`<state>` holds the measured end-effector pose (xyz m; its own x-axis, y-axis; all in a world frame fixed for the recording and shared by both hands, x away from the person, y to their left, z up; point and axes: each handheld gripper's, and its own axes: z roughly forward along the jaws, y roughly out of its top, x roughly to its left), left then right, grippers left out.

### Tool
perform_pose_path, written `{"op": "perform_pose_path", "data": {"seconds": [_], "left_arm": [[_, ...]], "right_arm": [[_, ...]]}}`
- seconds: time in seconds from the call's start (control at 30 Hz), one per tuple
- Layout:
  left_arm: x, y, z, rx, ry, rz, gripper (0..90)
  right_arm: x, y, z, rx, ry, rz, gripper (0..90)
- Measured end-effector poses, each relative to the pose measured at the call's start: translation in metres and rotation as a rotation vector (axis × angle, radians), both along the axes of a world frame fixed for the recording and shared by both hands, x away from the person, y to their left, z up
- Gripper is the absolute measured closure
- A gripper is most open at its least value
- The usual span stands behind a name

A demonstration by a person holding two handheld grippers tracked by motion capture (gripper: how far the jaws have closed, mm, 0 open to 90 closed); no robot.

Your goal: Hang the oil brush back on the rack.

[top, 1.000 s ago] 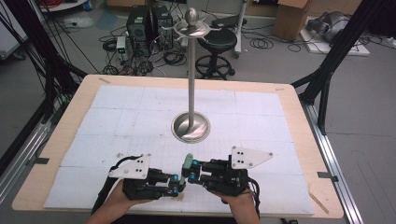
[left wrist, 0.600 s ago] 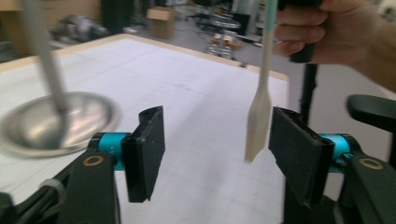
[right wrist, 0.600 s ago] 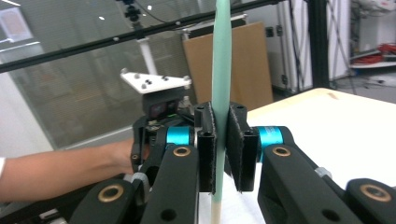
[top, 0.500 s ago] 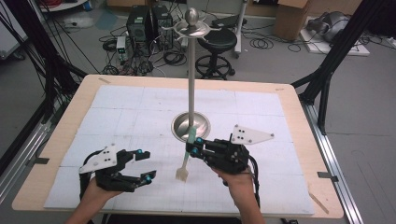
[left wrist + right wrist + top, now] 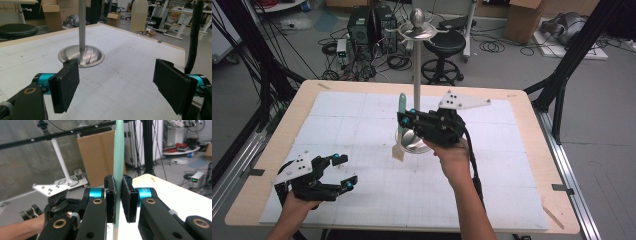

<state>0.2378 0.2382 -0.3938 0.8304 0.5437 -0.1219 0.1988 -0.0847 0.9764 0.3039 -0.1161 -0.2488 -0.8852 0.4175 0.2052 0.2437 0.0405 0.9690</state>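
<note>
Since the earlier frames, the right gripper (image 5: 403, 119) has risen and moved forward with the spatula (image 5: 400, 127) toward the metal stand (image 5: 417, 75), while the left gripper (image 5: 343, 171) has withdrawn to the near left of the table (image 5: 522, 150).

High view: the spatula hangs almost upright, green handle up, pale blade down, just beside the stand's pole and above its base. The left gripper rests low over the white mat, well apart from the stand.

Left gripper view: the jaws stand wide apart with nothing between them; the stand base (image 5: 81, 55) lies ahead.

Right gripper view: the jaws are clamped on the spatula handle (image 5: 118, 165), which runs vertically between the pads (image 5: 126, 197).
</note>
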Motion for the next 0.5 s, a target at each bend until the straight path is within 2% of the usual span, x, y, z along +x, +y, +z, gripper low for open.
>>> {"op": "perform_pose_path", "data": {"seconds": [0.07, 0.37, 0.5], "left_arm": [[0.000, 0.002, -0.001, 0.001, 0.006, 0.006, 22.5], [-0.001, 0.011, -0.003, -0.012, 0.003, 0.034, 22.6], [-0.001, 0.012, -0.003, -0.013, 0.005, 0.037, 22.6]], "right_arm": [[0.003, 0.002, 0.004, -0.008, 0.007, -0.004, 82.7], [0.029, 0.016, 0.050, -0.058, 0.004, -0.051, 82.7], [0.036, 0.019, 0.057, -0.070, 0.012, -0.057, 82.7]]}}
